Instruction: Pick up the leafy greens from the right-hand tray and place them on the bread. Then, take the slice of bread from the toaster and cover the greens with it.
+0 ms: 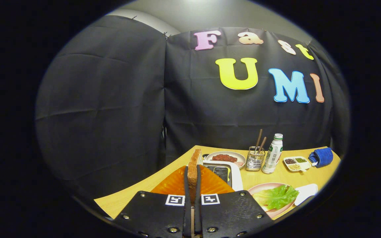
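Two fingers of the gripper (192, 185) are clenching a slice of bread (194, 170) on edge between them, above an orange plate (174, 185). Beyond it, the toaster (225, 172) is sitting on the wooden table (253, 178). Leafy greens (278, 196) are lying on a pink plate (260, 188) beside the fingers, right.

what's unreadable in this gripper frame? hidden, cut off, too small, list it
- Orange ribbed plate: its middle sits behind the upright slice of bread clamped in the gripper, so whether any bread lies on the plate cannot be told.
- White toaster: slot contents too small and partly behind the slice.
- Pink plate holding the green lettuce leaf: near rim behind the gripper body.
- White three-part dish: fillings too small to identify.
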A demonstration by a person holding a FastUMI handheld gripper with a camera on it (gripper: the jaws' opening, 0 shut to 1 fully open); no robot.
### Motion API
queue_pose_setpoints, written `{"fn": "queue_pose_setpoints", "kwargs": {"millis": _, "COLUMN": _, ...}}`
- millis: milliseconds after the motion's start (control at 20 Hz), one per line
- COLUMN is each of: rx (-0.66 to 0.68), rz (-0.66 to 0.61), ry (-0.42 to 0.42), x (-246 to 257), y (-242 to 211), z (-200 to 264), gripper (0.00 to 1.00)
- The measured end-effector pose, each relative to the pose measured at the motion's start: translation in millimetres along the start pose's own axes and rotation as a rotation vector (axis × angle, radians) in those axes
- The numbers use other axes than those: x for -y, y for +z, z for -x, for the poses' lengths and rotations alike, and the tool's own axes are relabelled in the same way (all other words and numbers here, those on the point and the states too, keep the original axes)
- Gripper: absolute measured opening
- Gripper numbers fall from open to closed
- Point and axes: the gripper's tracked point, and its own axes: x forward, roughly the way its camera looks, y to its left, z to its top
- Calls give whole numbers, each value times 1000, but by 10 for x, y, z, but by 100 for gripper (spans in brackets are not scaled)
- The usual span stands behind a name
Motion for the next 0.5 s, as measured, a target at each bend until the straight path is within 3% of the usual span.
{"fn": "queue_pose_setpoints", "kwargs": {"millis": 500, "rx": 155, "rz": 1, "ry": -27, "x": 380, "y": 706, "z": 451, "gripper": 4}}
